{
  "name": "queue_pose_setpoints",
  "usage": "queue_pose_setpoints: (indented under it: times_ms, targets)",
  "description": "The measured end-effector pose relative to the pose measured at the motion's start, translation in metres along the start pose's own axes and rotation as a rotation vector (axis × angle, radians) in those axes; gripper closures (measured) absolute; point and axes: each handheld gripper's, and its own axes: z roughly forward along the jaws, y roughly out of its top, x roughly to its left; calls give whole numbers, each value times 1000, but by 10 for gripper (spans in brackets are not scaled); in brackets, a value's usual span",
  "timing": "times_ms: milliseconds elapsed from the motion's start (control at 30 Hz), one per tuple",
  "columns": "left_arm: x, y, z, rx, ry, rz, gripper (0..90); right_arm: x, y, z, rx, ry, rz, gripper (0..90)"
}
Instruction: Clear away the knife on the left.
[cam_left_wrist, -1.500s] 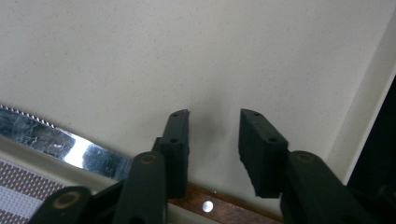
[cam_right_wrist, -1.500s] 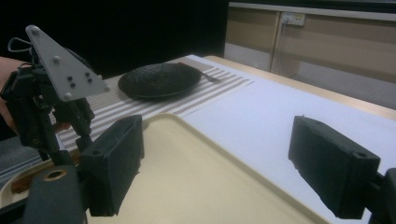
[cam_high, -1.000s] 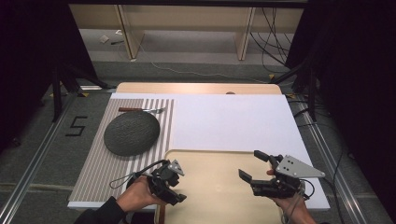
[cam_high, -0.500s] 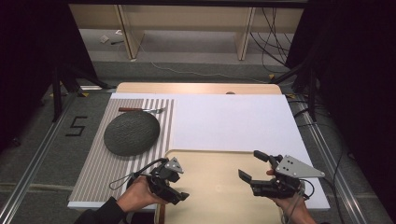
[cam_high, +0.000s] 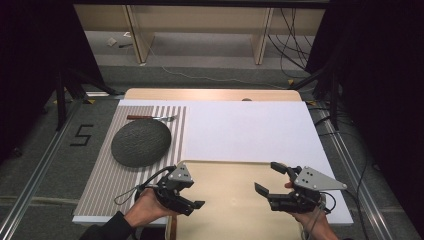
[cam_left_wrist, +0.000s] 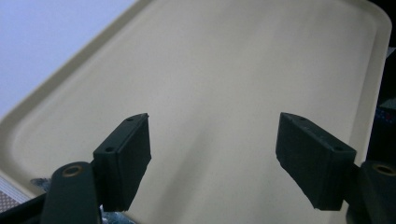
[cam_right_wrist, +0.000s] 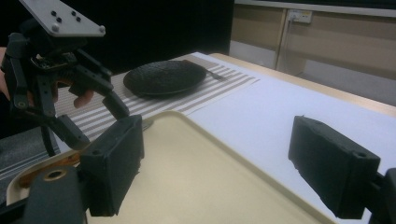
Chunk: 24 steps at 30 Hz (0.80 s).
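Note:
A beige tray (cam_high: 225, 185) lies empty at the table's front middle, and both grippers hover at its sides. My left gripper (cam_high: 192, 197) is at its left edge, pointing across it. Its jaws have just been opening and now stand open over the bare tray (cam_left_wrist: 243, 70) with nothing between them (cam_left_wrist: 212, 154). My right gripper (cam_high: 266, 176) is open at the tray's right side, also with nothing between its jaws (cam_right_wrist: 215, 158). It looks across the tray (cam_right_wrist: 196, 158) at the left gripper (cam_right_wrist: 60, 70).
A dark round plate (cam_high: 141, 142) sits on a striped placemat (cam_high: 110, 175) at the left, on a white cloth (cam_high: 250, 130). A brown-handled utensil (cam_high: 150, 118) lies just beyond the plate. The plate (cam_right_wrist: 164, 77) also shows in the right gripper view.
The left gripper's jaws have spread wider, and that hand has shifted slightly. The right gripper has kept still.

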Motion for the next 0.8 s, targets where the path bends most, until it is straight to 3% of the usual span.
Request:
queue_pose_setpoints:
  times_ms: [200, 533, 800]
  targets:
    - [0, 0, -11, -124, 5, 12, 235, 0, 0, 0, 2, 4, -1, 191]
    - [3, -3, -22, -236, 12, -5, 210, 0, 0, 0, 1, 3, 0, 192]
    - [7, -8, -35, -329, 42, -7, 187, 0, 0, 0, 0, 2, 1, 191]
